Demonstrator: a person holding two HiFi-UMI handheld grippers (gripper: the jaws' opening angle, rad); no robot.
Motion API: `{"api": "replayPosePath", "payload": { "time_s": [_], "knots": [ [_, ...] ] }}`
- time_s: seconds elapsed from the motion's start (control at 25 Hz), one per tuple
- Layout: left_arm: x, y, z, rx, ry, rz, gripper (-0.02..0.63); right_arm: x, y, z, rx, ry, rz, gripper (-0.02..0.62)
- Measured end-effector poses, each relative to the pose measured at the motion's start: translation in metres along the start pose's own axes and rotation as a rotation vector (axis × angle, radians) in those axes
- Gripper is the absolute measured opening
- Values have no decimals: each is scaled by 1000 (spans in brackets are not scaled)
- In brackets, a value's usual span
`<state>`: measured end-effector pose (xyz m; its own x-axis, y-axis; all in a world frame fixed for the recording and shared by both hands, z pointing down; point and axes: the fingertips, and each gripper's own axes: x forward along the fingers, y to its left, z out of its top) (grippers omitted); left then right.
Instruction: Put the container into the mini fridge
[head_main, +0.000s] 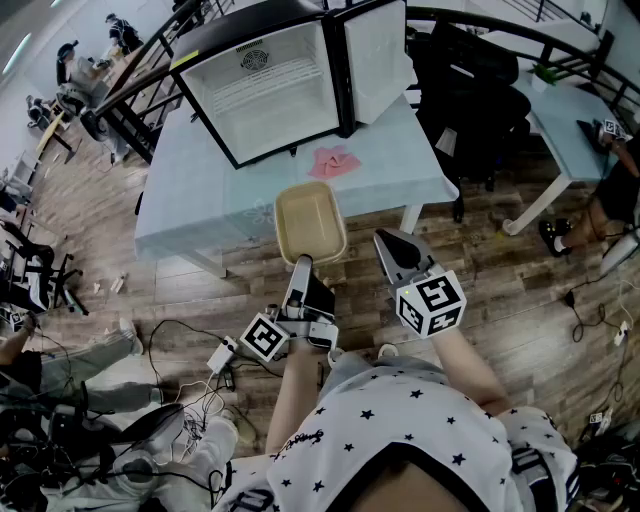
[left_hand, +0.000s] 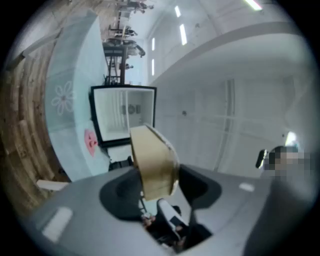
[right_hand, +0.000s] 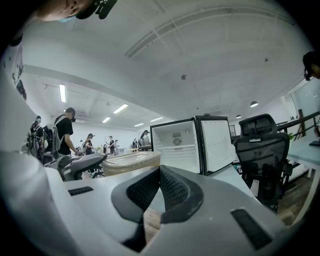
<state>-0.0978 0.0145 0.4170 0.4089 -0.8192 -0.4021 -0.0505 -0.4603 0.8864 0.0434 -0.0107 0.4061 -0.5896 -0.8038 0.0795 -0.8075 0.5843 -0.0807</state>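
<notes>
Container: a beige open tray (head_main: 311, 222), held in the air about the near edge of the table (head_main: 190, 215). It is short of the mini fridge (head_main: 270, 90), which stands on the table with its door (head_main: 378, 50) swung open to the right.
Left gripper: (head_main: 300, 266) closed on the container's near wall. It grips that one short side only, and the rest juts forward unsupported.
Right gripper: (head_main: 392, 245) jaws together with nothing between them, just beside the container on its right.
Risk, grip: with a one-edge hold the tray could pivot or slide out of the pads, most likely on a quick move or a knock.
Risk, entry: the far rim could catch the fridge's lower frame or a shelf if it comes in too low or tilted. A drift to the right would meet the door.
Risk, table: a pink scrap (head_main: 335, 161) lies before the opening — a low pass would push it along.
Risk, right gripper: it is close enough to bump the tray if both move together.
</notes>
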Motion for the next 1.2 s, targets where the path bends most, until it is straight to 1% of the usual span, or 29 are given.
{"api": "replayPosePath", "payload": {
  "time_s": [0.16,0.28,0.4,0.52,0.68,0.88,1.04,1.2],
  "knots": [
    [-7,-4,-2,5,-2,13,219,-10,6,-3,3,13,11,20],
    [-8,-5,2,1,-18,7,219,-10,10,1,-7,11,26,20],
    [-7,-5,0,4,-36,4,219,-8,11,3,-24,14,68,20],
    [-7,-5,-3,9,-41,5,219,-7,14,3,-14,21,116,21],
    [-7,-6,-6,21,-57,10,219,-7,10,4,-41,17,126,21],
    [-6,-3,-10,41,-83,17,218,-11,3,1,-34,8,162,21],
    [-1,1,-18,16,-112,12,219,-13,-5,-2,-40,11,188,21],
    [3,2,-25,28,-106,17,218,-11,-7,-1,-50,16,211,21]
  ]
}}
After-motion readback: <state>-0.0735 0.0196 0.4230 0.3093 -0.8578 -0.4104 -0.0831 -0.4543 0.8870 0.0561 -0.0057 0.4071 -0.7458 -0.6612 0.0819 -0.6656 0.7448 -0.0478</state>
